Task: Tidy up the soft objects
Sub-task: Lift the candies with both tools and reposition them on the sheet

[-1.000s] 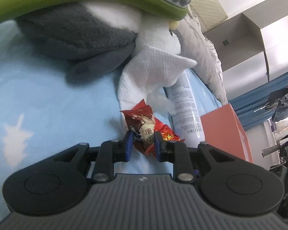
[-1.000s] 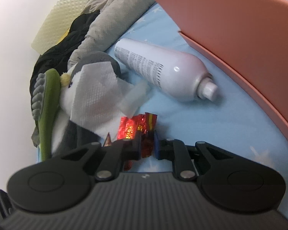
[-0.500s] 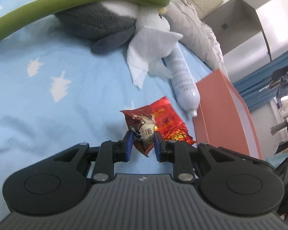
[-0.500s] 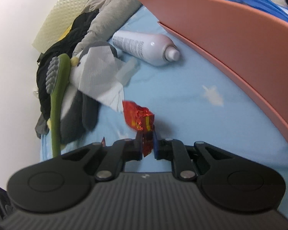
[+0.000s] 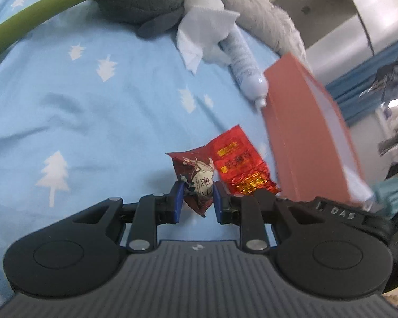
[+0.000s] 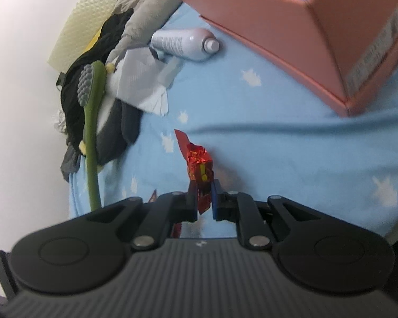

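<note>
My left gripper (image 5: 198, 198) is shut on a dark red snack packet (image 5: 196, 182) with a white drawing, held above the blue bedsheet. Just to its right hangs a shiny red foil packet (image 5: 238, 167), and in the right wrist view my right gripper (image 6: 203, 198) is shut on that red foil packet (image 6: 199, 167). An open salmon-pink box (image 5: 305, 143) stands to the right in the left wrist view; in the right wrist view the salmon-pink box (image 6: 291, 34) fills the upper right. A grey and white plush toy (image 5: 146, 8) lies far back.
A green long-handled brush (image 6: 91, 122) rests across the plush toy (image 6: 114, 122). A white tissue (image 5: 201, 31) and a white spray bottle (image 5: 244, 61) lie near the box. Grey and black clothes (image 6: 135, 26) pile up by the wall. The blue sheet (image 5: 66, 106) has white tree prints.
Both grippers have drawn back from the plush toy and bottle with their packets in them, and the pink box has come closer in both views.
</note>
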Tool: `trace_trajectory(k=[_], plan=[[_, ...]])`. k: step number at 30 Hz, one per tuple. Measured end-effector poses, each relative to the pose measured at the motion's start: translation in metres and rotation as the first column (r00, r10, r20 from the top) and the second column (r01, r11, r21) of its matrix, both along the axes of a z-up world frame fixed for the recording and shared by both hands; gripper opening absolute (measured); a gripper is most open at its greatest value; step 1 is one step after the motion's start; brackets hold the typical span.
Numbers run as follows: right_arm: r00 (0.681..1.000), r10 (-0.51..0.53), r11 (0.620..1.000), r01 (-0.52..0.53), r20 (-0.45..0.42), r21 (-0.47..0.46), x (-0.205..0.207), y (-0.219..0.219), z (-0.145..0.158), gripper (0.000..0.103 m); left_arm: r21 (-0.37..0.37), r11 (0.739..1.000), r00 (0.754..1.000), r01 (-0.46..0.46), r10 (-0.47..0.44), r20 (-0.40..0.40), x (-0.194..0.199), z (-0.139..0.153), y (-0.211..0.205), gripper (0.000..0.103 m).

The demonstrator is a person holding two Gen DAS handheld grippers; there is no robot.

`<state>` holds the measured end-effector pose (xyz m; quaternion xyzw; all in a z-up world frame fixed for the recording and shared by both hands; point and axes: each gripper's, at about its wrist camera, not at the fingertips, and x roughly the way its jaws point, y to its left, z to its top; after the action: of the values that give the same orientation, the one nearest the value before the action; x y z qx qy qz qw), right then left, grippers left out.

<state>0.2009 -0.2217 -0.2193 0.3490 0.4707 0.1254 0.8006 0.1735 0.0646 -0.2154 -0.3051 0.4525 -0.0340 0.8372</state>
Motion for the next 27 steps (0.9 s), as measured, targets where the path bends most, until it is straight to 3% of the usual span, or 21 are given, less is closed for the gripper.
trace_trajectory(k=[5,9,12,14,17,23,27], plan=[[1.000,0.024,0.999,-0.024,-0.016,-0.025,-0.008,-0.002,-0.010,0.015,0.058,0.998,1.000,-0.009,0.010,-0.029,-0.007,-0.007,-0.007,0.029],[0.999,0.052,0.994,-0.051,0.005,-0.093,-0.009,-0.004,-0.006,0.016,0.071,0.997,1.000,-0.022,0.023,-0.011,-0.012,-0.005,-0.007,0.047],[0.993,0.110,0.982,-0.104,0.029,-0.156,-0.010,-0.002,-0.002,0.039,0.087,0.994,0.998,-0.060,0.059,0.004,-0.017,-0.003,-0.007,0.049],[0.987,0.147,0.962,-0.127,0.069,-0.240,-0.014,0.001,0.004,0.057,0.084,0.992,0.996,-0.092,0.091,0.020,-0.022,-0.001,-0.007,0.050],[0.971,0.202,0.939,-0.155,0.128,-0.307,-0.016,0.002,0.012,0.065,0.064,0.991,0.993,-0.119,0.118,0.025,-0.024,-0.002,-0.006,0.051],[0.915,0.358,0.847,-0.235,0.184,-0.476,-0.009,0.021,0.021,0.069,0.079,0.987,0.990,-0.137,0.135,0.031,-0.019,-0.001,-0.008,0.051],[0.880,0.440,0.802,-0.294,0.181,-0.520,-0.003,0.033,0.017,0.069,0.086,0.989,0.992,-0.124,0.122,0.032,-0.017,0.000,-0.010,0.050]])
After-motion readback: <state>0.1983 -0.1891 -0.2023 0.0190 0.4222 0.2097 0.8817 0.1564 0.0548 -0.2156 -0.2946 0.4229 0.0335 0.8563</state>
